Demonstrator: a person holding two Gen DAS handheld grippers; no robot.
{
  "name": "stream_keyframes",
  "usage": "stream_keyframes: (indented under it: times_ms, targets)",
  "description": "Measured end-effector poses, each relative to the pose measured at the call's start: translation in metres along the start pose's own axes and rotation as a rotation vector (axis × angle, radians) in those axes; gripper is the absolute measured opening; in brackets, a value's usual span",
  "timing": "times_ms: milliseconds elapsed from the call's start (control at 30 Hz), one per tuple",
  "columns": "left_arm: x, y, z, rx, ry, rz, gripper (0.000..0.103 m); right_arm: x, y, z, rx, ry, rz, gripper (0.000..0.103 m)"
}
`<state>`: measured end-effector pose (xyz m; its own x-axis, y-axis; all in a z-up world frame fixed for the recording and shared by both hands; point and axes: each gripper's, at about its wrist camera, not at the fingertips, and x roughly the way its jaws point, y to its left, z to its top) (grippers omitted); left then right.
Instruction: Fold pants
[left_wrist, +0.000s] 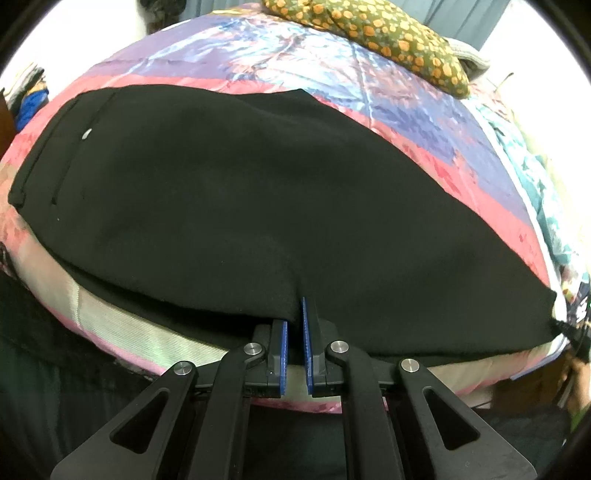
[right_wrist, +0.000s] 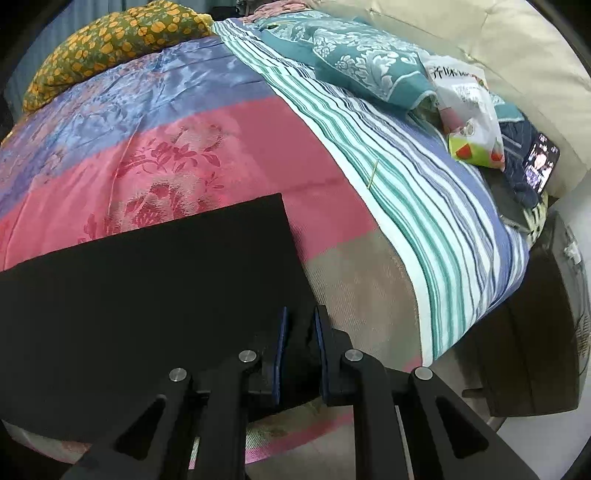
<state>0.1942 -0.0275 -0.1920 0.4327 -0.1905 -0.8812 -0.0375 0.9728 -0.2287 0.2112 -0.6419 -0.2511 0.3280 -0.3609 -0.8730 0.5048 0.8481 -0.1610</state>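
Across the quilt (right_wrist: 221, 147) black pants (left_wrist: 221, 192) lie lengthwise, waistband left, both grippers' fingers (left_wrist: 306, 332) pinching the near edge.

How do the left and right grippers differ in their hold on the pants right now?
The left gripper pinches the pants midway along their near edge; the right gripper grips near a corner at the leg end. The left's pads sit closer together than the right's. Both are closed on black fabric at the bed's near side.

pants (left_wrist: 229, 192) look like matt black fleecy cloth, quilt (right_wrist: 192, 147) is shiny satin, snack bag (right_wrist: 469, 110) glossy plastic
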Motion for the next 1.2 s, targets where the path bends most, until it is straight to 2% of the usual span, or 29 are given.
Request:
stream_keyframes:
  times_ms: [267,367,400,433,467,500,567,633,700,767,800,833,867,933,967,1000,1033,1067,1100,1133,1200]
  targets:
    - [0.000,-0.003,-0.009,0.033,0.008,0.016,0.003,0.000,0.008,-0.004,-0.027,-0.018,-0.056,0.015]
    - [0.003,-0.001,-0.009,0.014,0.023,0.029,0.010,-0.001,0.010,-0.004,-0.034,-0.024,-0.053,0.017]
    - [0.002,0.000,-0.009,0.013,0.025,0.030,0.014,-0.001,0.010,-0.004,-0.029,-0.024,-0.041,0.030]
    - [0.001,-0.001,-0.009,0.017,0.031,0.040,0.028,-0.001,0.008,-0.005,-0.019,-0.025,-0.027,0.058]
    - [-0.002,-0.002,-0.010,0.024,0.036,0.056,0.037,-0.003,0.005,-0.005,-0.007,-0.034,-0.027,0.072]
    - [-0.006,-0.001,-0.012,0.027,0.039,0.069,0.057,-0.007,0.003,-0.006,0.005,-0.054,-0.039,0.085]
    - [-0.018,0.002,-0.019,0.021,0.035,0.060,0.061,-0.024,-0.006,-0.009,0.035,-0.137,-0.109,0.085]
    - [-0.037,0.005,-0.028,0.033,0.019,0.042,0.061,-0.050,-0.015,-0.013,0.076,-0.248,-0.226,0.085]
    - [-0.054,0.008,-0.026,0.061,-0.055,0.053,0.064,-0.086,-0.019,-0.021,0.119,-0.391,-0.301,0.087]
    - [-0.066,0.014,-0.009,0.086,-0.165,0.090,0.075,-0.118,-0.011,-0.030,0.145,-0.511,-0.299,0.096]
    - [-0.066,0.017,0.002,0.090,-0.191,0.106,0.084,-0.132,-0.003,-0.035,0.151,-0.561,-0.274,0.101]
    - [-0.061,0.022,0.015,0.088,-0.202,0.122,0.084,-0.147,0.012,-0.040,0.145,-0.601,-0.218,0.102]
    - [-0.053,0.027,0.029,0.092,-0.198,0.130,0.084,-0.153,0.024,-0.042,0.135,-0.605,-0.173,0.102]
    - [-0.029,0.040,0.053,0.103,-0.199,0.193,0.080,-0.160,0.061,-0.045,0.093,-0.576,-0.027,0.102]
    - [-0.014,0.048,0.063,0.113,-0.190,0.243,0.076,-0.159,0.081,-0.048,0.070,-0.549,0.044,0.102]
    - [0.006,0.059,0.070,0.115,-0.165,0.320,0.062,-0.156,0.098,-0.050,0.049,-0.520,0.107,0.102]
    - [0.020,0.069,0.074,0.106,-0.134,0.371,0.052,-0.150,0.121,-0.054,0.020,-0.479,0.180,0.102]
    - [0.032,0.082,0.078,0.083,-0.104,0.398,0.051,-0.144,0.142,-0.059,-0.011,-0.439,0.241,0.102]
    - [0.036,0.095,0.077,0.051,-0.126,0.371,0.048,-0.136,0.161,-0.063,-0.044,-0.400,0.290,0.102]
    - [0.034,0.097,0.075,0.052,-0.154,0.367,0.047,-0.126,0.183,-0.067,-0.096,-0.345,0.340,0.102]
    - [0.033,0.091,0.070,0.093,-0.160,0.386,0.048,-0.109,0.215,-0.072,-0.193,-0.268,0.386,0.102]
